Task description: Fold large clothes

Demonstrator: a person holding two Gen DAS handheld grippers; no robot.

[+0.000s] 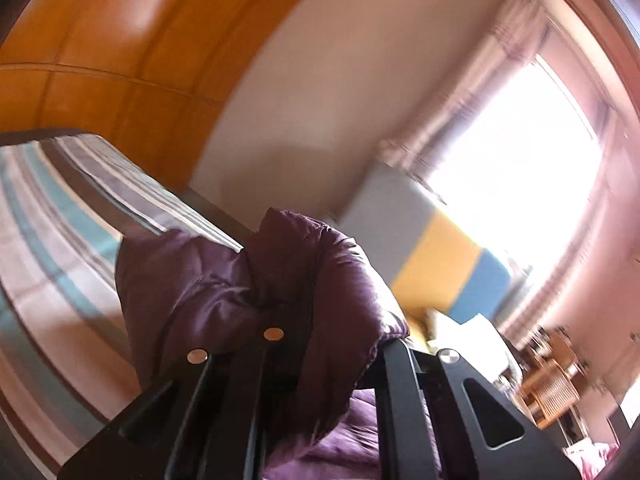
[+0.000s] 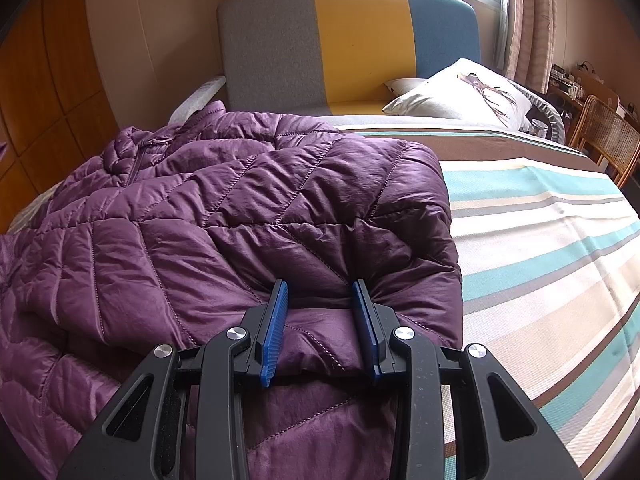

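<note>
A purple quilted puffer jacket (image 2: 240, 208) lies spread on the left half of the striped bed (image 2: 540, 240), collar toward the headboard. My right gripper (image 2: 322, 292) points down at the jacket's near right edge. Its blue pads (image 2: 276, 328) pinch a raised fold of the fabric. In the blurred, tilted left wrist view a bunched piece of the same jacket (image 1: 248, 280) hangs lifted above the bed. It drapes over my left gripper (image 1: 320, 340), which is shut on it. The fabric hides the fingertips.
A grey, yellow and blue headboard (image 2: 360, 40) stands at the far end with a white pillow (image 2: 460, 92) before it. An orange wooden wardrobe (image 2: 32, 100) lines the left side. A cane chair (image 2: 608, 140) and a cluttered desk sit at the right, below a bright window (image 1: 520, 180).
</note>
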